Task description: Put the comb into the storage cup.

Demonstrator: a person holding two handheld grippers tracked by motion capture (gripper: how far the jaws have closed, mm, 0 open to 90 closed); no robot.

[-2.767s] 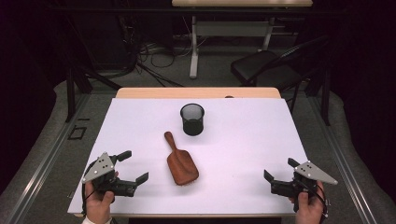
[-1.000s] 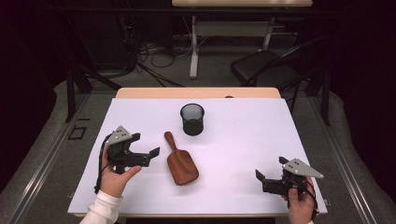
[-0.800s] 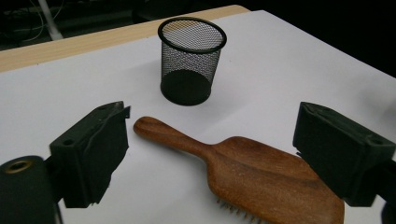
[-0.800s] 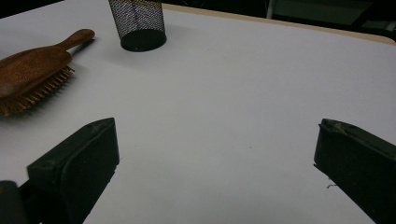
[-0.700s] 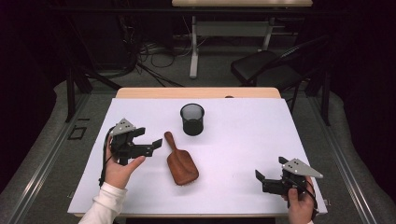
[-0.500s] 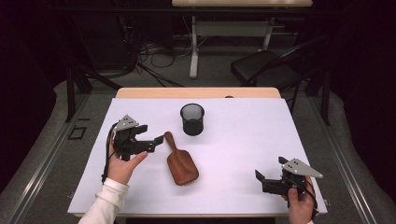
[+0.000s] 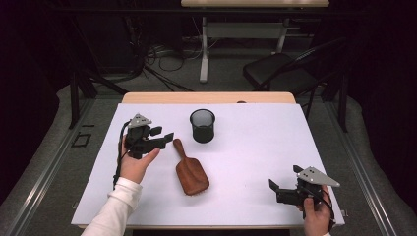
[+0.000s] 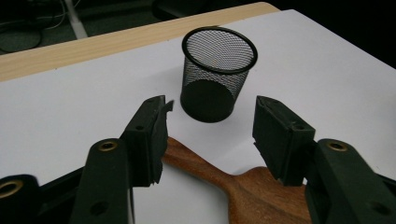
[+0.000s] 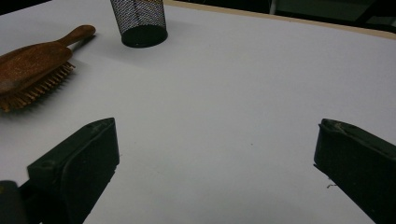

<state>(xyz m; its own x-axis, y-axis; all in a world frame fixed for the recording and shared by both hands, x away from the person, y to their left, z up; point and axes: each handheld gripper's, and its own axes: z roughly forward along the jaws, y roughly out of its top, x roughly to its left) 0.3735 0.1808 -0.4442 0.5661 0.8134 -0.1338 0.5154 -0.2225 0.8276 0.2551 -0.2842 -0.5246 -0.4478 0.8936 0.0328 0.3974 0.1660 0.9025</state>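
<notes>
A brown wooden hairbrush [image 7: 190, 172] lies bristles down on the white sheet, its handle [image 7: 178, 146] pointing toward the far left. My left gripper [image 7: 165, 133] hovers just left of the handle's end. In the left gripper view the handle [image 8: 219, 175] runs below and between the jaws of the left gripper [image 8: 211, 112], which have just been closing partway; the pads do not press on it. A black mesh cup [image 7: 202, 125] stands upright beyond the brush. My right gripper [image 7: 284, 178] rests open near the front right, nothing between its jaws [image 9: 217, 135].
The white sheet [image 7: 255, 147] covers most of a wooden table whose far edge [image 7: 206, 97] shows. The mesh cup [image 8: 217, 77] stands close ahead of the left gripper. Behind the table are a dark chair [image 7: 280, 71], cables and a desk frame on the floor.
The left hand has moved from the table's front left up to the brush handle's end, and its jaws have narrowed. Brush, cup and right gripper have not moved.
</notes>
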